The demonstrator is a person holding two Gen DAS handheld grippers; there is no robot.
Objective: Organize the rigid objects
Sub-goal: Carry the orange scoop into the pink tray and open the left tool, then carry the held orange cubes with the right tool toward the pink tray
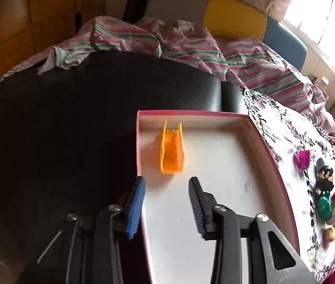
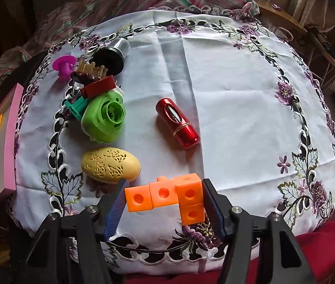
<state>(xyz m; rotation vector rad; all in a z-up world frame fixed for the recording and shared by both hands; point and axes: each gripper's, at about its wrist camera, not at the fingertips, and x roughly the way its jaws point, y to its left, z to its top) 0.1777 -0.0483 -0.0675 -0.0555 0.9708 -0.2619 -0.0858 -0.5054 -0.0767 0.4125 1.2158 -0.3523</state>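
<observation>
writing: none legible | right hand-held gripper (image 2: pixel 163 200) clamps orange blocks (image 2: pixel 167 195)

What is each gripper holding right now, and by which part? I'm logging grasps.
The right gripper holds the orange block piece by its two outer ends. The left gripper holds nothing; the orange slide lies in the box.
</observation>
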